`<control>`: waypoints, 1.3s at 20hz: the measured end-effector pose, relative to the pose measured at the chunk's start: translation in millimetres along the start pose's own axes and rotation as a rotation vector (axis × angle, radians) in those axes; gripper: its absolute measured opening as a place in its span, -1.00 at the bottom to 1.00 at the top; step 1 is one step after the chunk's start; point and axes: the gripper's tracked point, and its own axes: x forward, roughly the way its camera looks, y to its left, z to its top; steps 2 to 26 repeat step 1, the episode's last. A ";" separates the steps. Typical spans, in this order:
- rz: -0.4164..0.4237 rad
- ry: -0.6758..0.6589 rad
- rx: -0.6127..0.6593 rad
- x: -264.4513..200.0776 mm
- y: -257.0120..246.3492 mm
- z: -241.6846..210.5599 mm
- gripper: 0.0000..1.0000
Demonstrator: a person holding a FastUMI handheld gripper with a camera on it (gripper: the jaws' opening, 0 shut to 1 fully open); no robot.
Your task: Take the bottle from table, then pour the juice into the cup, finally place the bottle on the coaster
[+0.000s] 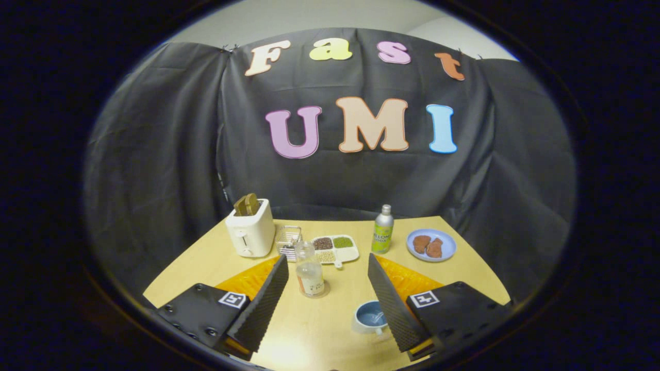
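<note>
Tongs (327,288) spread, gripping nothing; clear bottle (310,269) upright on coaster (325,293) between them; cup (369,316) by right finger. Fits either start or finish.

The green can (382,230) beyond the hand-held gripper (327,275), whose fingers stand apart, carries a label too small to read. Square black-and-white markers (232,299) sit on the fingers' mounts.

Light wood table (466,268) carries: toaster (251,233), wire basket (289,240), sectioned tray (335,249), can (382,230), plate (431,245), bottle (309,269) (on coaster (325,293)), cup (368,315).
</note>
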 end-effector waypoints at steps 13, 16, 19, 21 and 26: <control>-0.003 0.000 0.000 -3.3 -4.2 -0.8 0.96; -0.003 0.000 0.000 -3.3 -4.2 -0.8 0.96; -0.003 0.000 0.000 -3.3 -4.2 -0.8 0.96; -0.003 0.000 0.000 -3.3 -4.2 -0.8 0.96; -0.003 0.000 0.000 -3.3 -4.2 -0.8 0.96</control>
